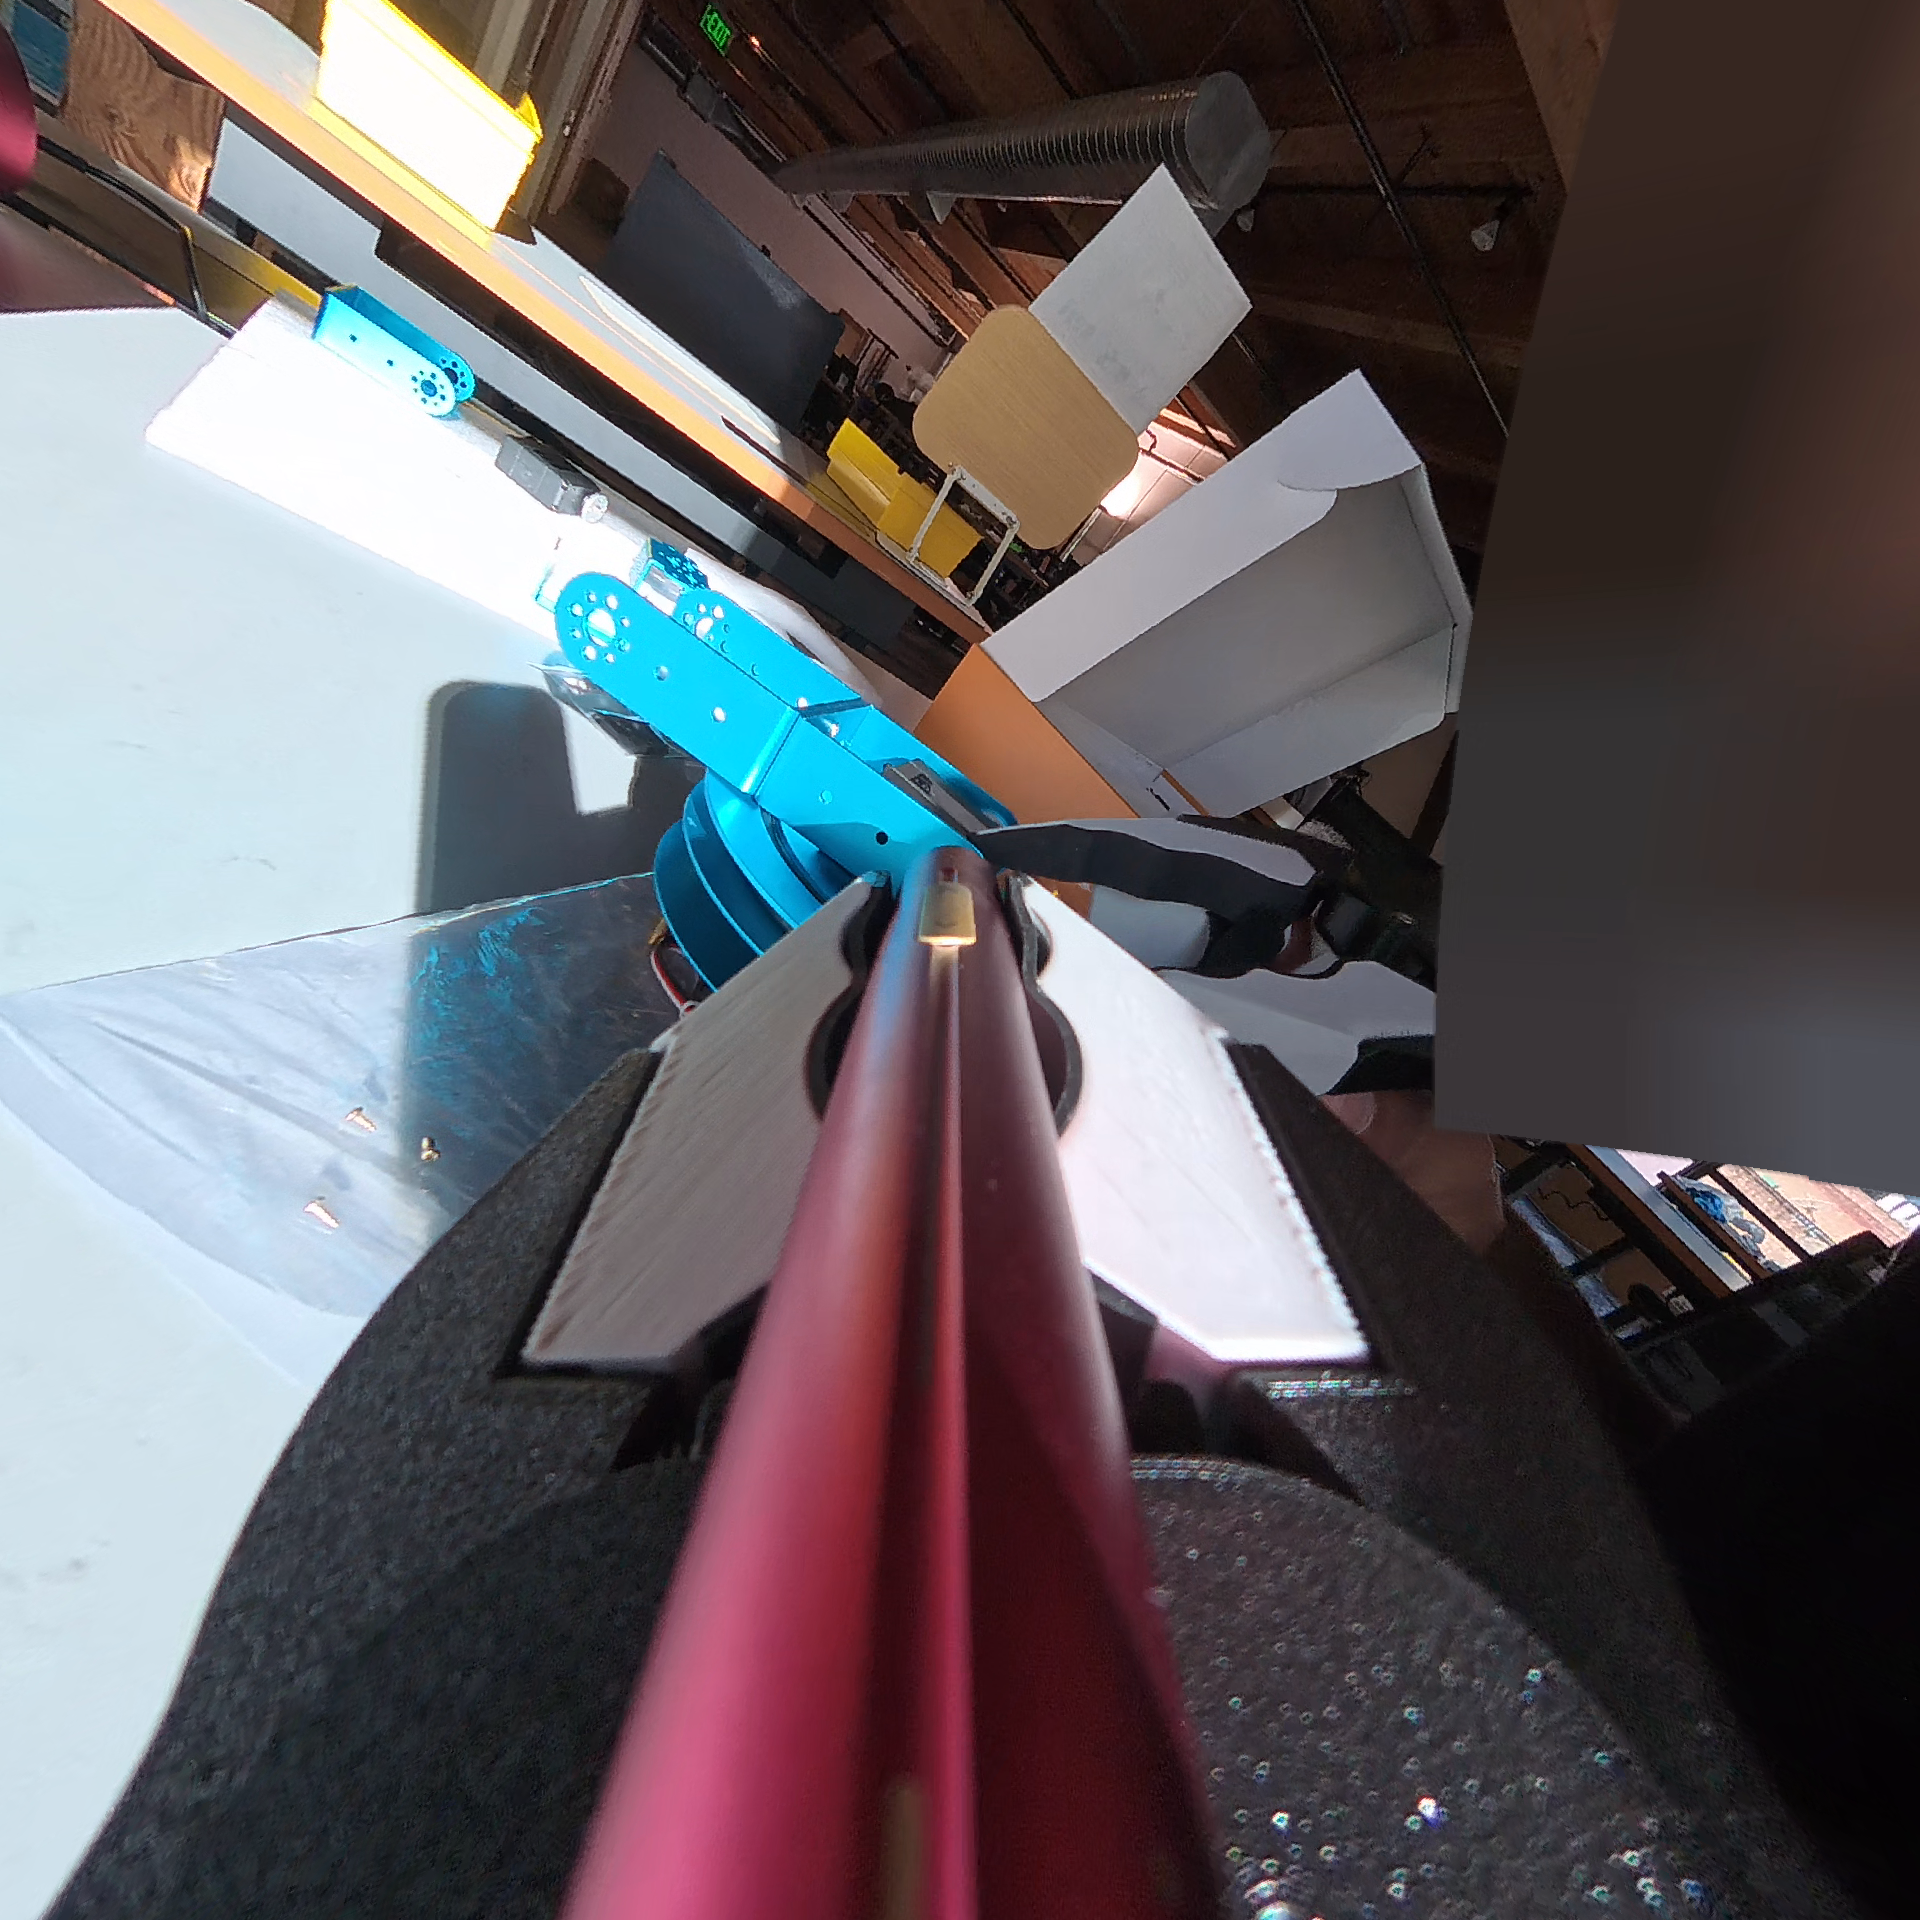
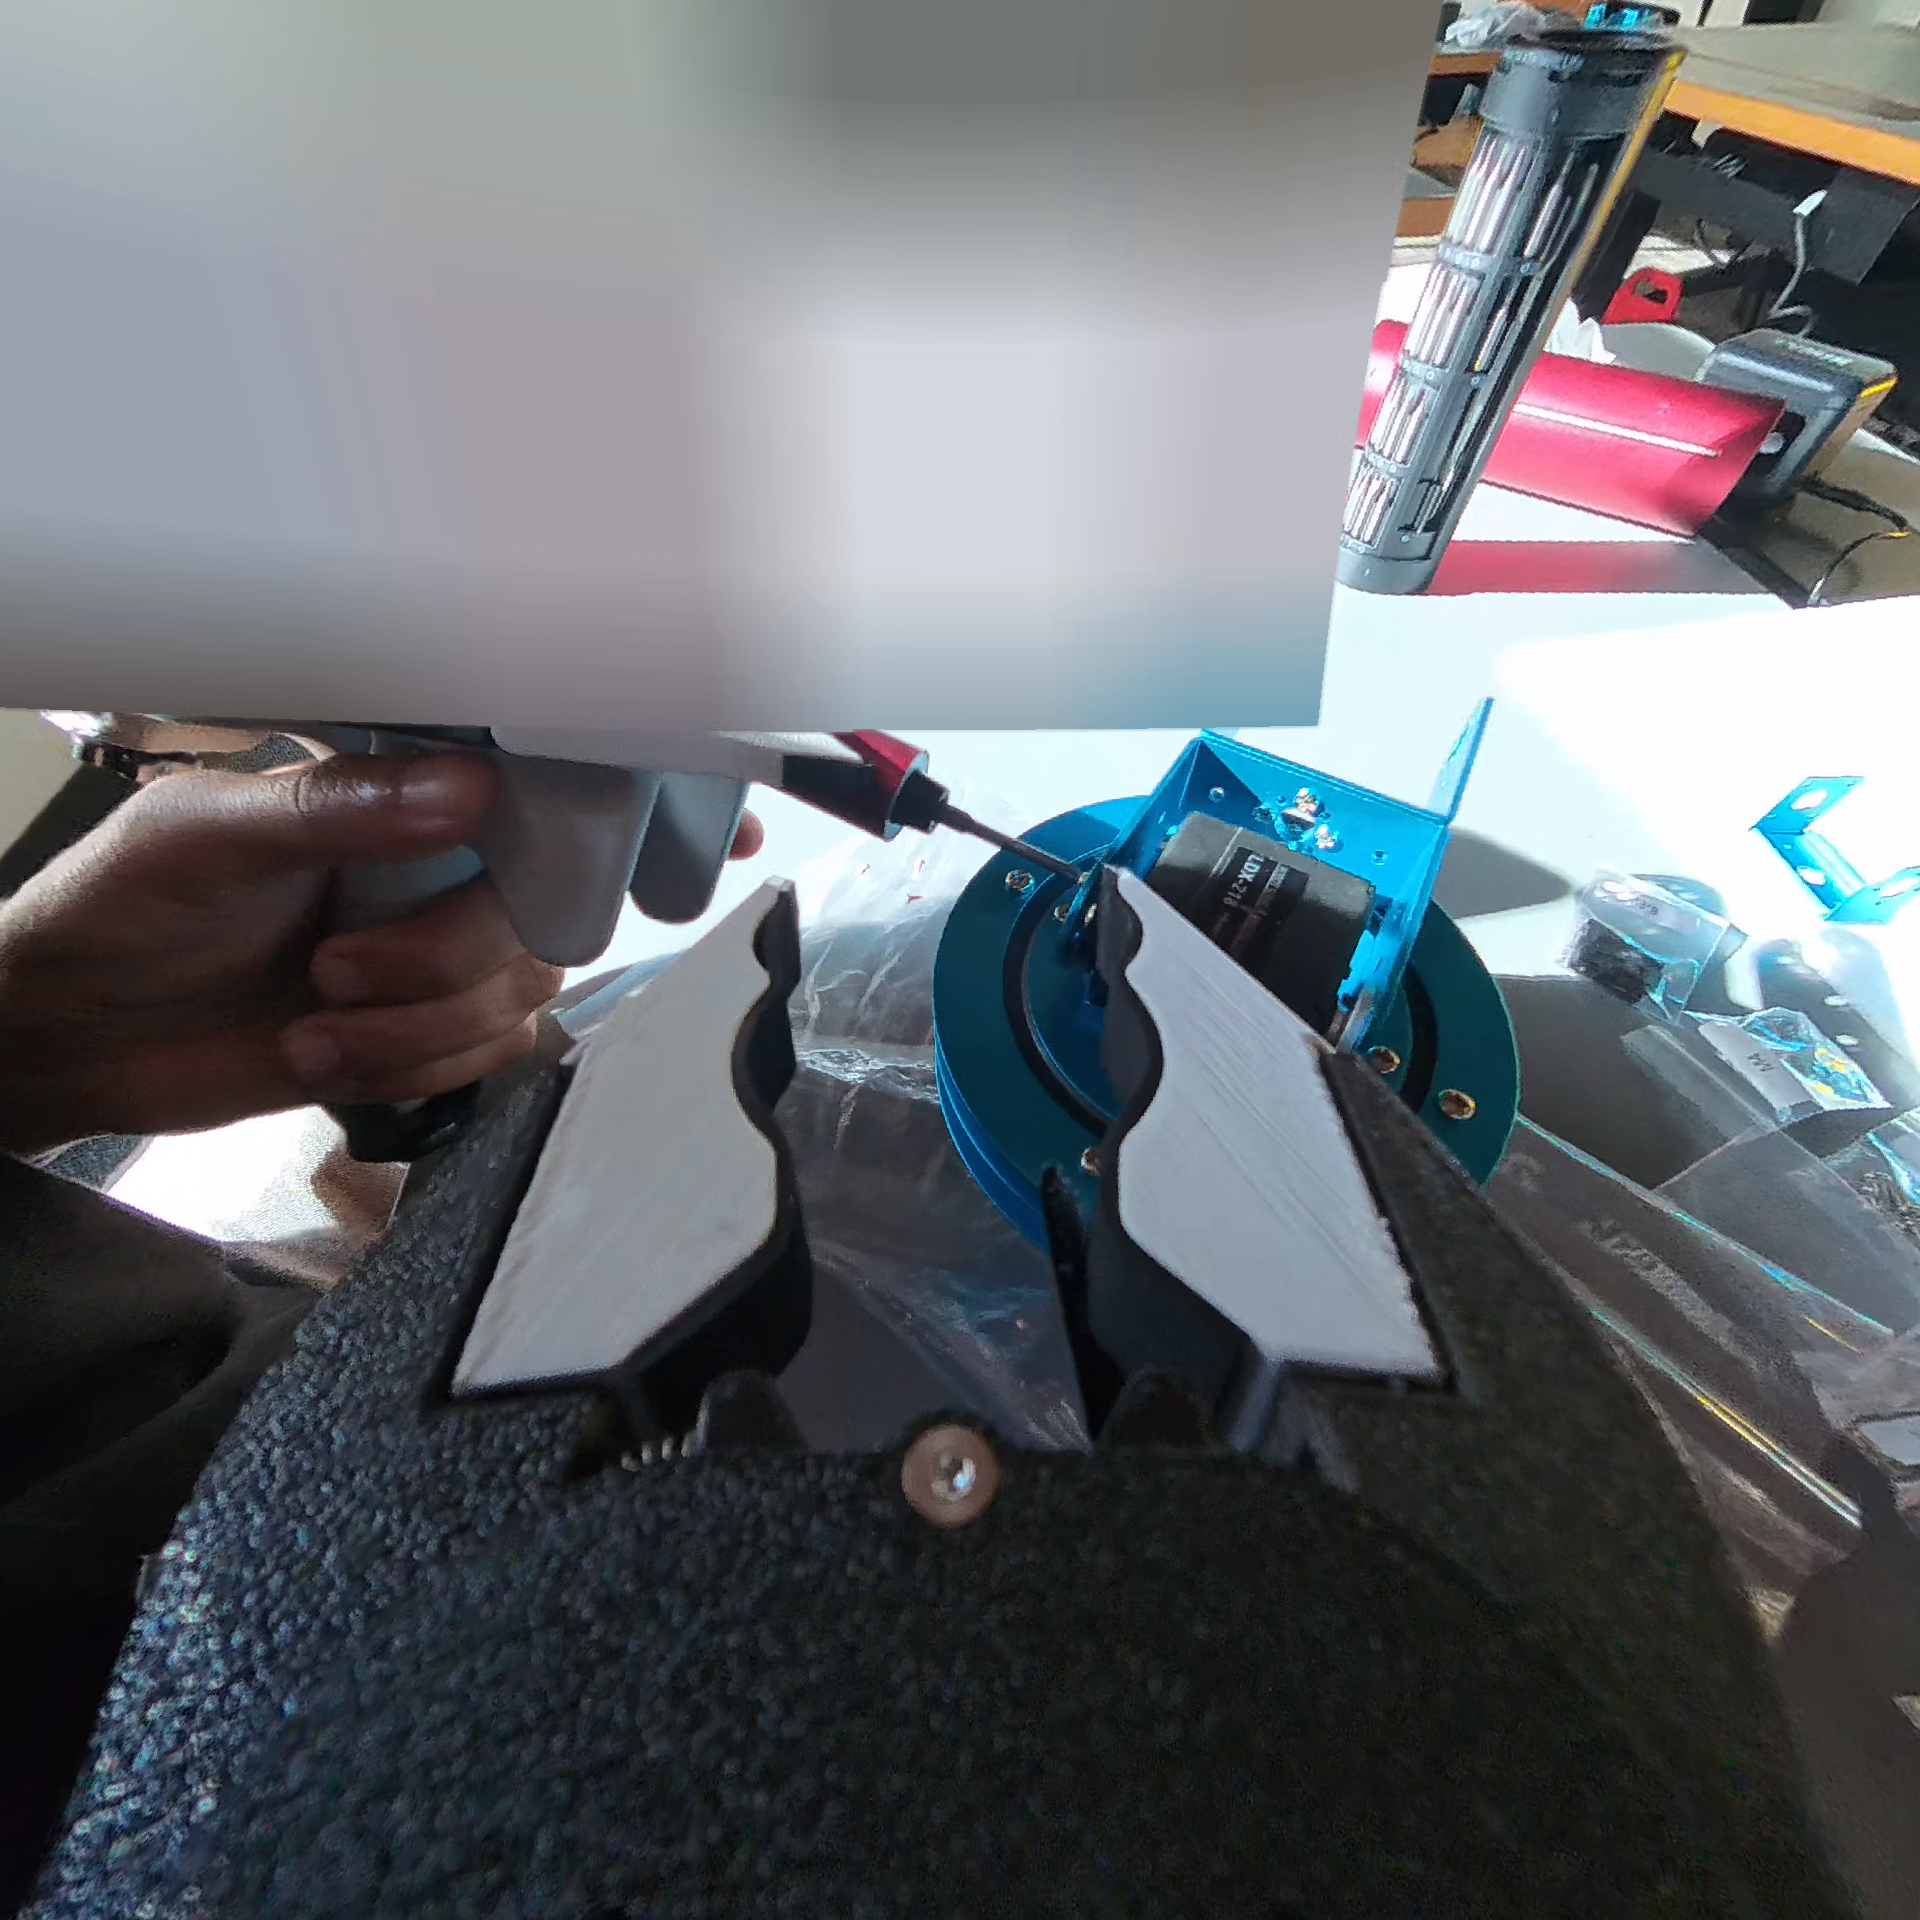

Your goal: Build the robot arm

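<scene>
The round blue metal turntable base (image 2: 1455, 1049) sat on crinkled clear plastic bags (image 2: 914, 1226) on the white counter (image 1: 156, 644), carrying a blue folded-metal bracket (image 2: 1340, 821) with a black servo motor (image 2: 1268, 914) mounted inside it. My left tongs (image 1: 951, 899) were clamped shut around a slim red metal screwdriver (image 1: 914, 1403), whose shaft ran forward between the white pads. In the right wrist view its thin dark bit (image 2: 997, 836) reached down to the base's inner ring, right at the foot of the bracket; whether it sat in a screw head I could not tell.

My right tongs (image 2: 945, 904) stood spread apart with nothing between them, the right-hand finger (image 2: 1226, 1091) lying over the rim of the base just beside the servo motor; I could not tell whether it touched. A hand (image 2: 239, 935) gripped the grey handle of the left tongs.

A few small loose screws (image 1: 358, 1120) lay on the plastic. Farther off on the counter were a second blue bracket (image 2: 1829, 862), a dark cylindrical bit holder (image 2: 1496, 312) standing upright, and a red case (image 2: 1621, 436) behind it.
</scene>
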`<state>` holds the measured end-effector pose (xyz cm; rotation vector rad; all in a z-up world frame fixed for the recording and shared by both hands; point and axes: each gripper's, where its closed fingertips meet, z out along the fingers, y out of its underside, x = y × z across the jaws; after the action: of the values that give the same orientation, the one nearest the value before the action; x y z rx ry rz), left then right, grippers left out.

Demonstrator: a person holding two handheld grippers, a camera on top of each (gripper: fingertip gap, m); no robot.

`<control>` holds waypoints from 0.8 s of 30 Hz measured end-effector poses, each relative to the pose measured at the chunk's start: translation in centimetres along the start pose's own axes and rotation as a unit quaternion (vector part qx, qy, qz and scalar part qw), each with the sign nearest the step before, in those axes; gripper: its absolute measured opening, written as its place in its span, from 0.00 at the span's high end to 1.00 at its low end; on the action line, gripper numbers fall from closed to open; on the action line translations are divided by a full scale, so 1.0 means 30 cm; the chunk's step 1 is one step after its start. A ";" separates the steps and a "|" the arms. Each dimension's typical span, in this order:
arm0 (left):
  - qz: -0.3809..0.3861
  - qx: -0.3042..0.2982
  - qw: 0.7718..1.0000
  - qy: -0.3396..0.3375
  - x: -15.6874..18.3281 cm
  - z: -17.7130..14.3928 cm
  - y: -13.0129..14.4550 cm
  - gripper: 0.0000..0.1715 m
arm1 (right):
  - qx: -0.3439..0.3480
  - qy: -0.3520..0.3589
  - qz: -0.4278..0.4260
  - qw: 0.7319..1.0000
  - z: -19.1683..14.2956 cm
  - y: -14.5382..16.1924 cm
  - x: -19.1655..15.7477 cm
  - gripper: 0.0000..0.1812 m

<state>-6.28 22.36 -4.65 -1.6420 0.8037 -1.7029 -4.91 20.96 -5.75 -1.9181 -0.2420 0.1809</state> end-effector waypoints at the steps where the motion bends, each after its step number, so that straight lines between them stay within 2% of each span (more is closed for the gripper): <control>1: -0.002 -0.002 1.000 0.002 0.000 0.000 0.000 0.87 | -0.007 0.005 -0.006 1.000 0.001 0.001 0.000 0.69; 5: -0.001 -0.005 1.000 0.020 0.016 -0.006 -0.002 0.87 | -0.030 0.025 -0.026 0.999 0.008 0.006 -0.004 0.68; 8: 0.017 -0.014 1.000 0.002 0.003 0.000 0.007 0.88 | -0.038 0.026 -0.030 0.998 0.011 0.007 -0.011 0.67; 15: 0.001 -0.021 1.000 0.005 -0.024 -0.010 0.002 0.88 | -0.026 0.051 -0.043 0.997 -0.008 -0.007 0.011 0.69; 19: -0.001 -0.040 0.999 0.007 -0.042 -0.040 0.003 0.87 | 0.003 0.039 -0.010 0.999 -0.043 -0.025 0.025 0.70; 24: -0.025 -0.034 0.998 0.051 -0.015 -0.047 -0.023 0.88 | 0.014 0.011 0.023 1.000 -0.061 -0.021 0.019 0.77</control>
<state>-7.70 23.13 -4.44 -1.6428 0.8856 -1.8247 -3.98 19.67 -4.52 -1.8984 -0.1797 0.1926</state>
